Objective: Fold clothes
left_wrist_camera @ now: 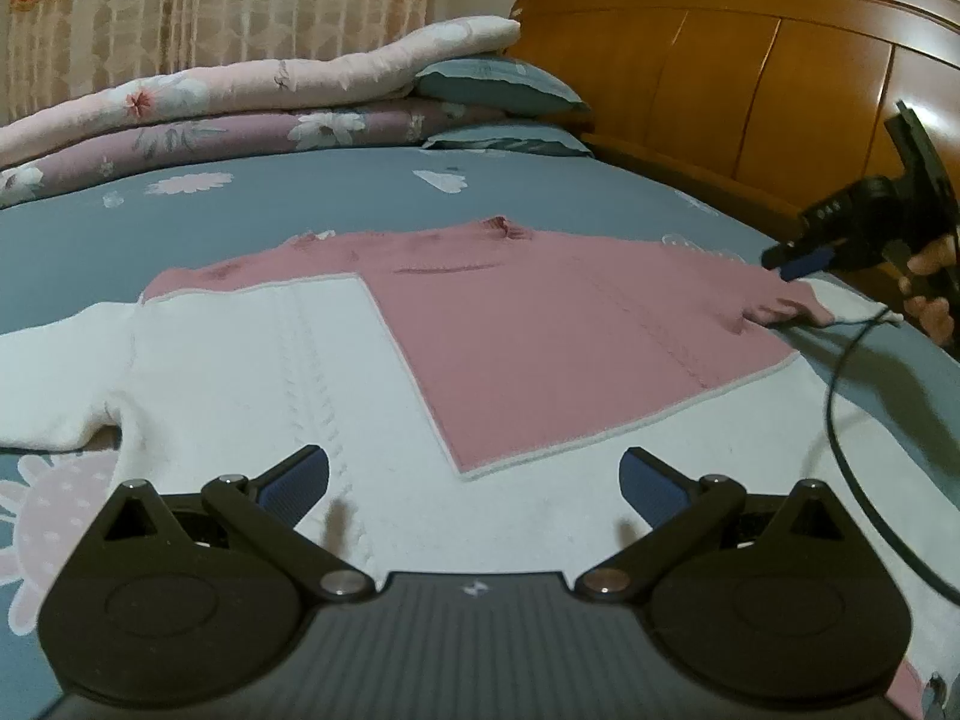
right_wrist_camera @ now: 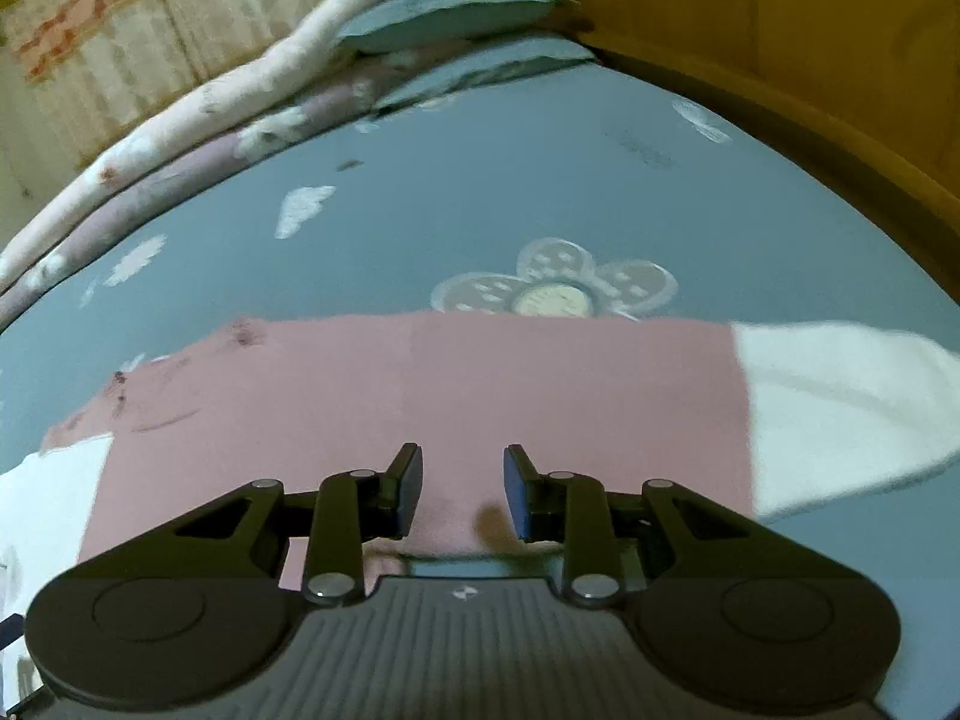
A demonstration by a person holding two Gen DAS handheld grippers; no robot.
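A bed [left_wrist_camera: 360, 204] with a grey-blue flowered sheet fills the room. At its far side lie folded quilts [left_wrist_camera: 240, 102] and two pillows [left_wrist_camera: 498, 87], behind them a patterned curtain [left_wrist_camera: 210, 0]. A wooden headboard [left_wrist_camera: 750, 60] stands on the right.

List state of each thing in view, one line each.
sweater: spread flat on the bed, pink and white, not yet folded
left sleeve: stretched outward
right sleeve: stretched outward
left tool: open, empty, over the white part
right tool: open, empty, over the pink part
quilts: folded, stacked at the far side
pillows: stacked by the headboard
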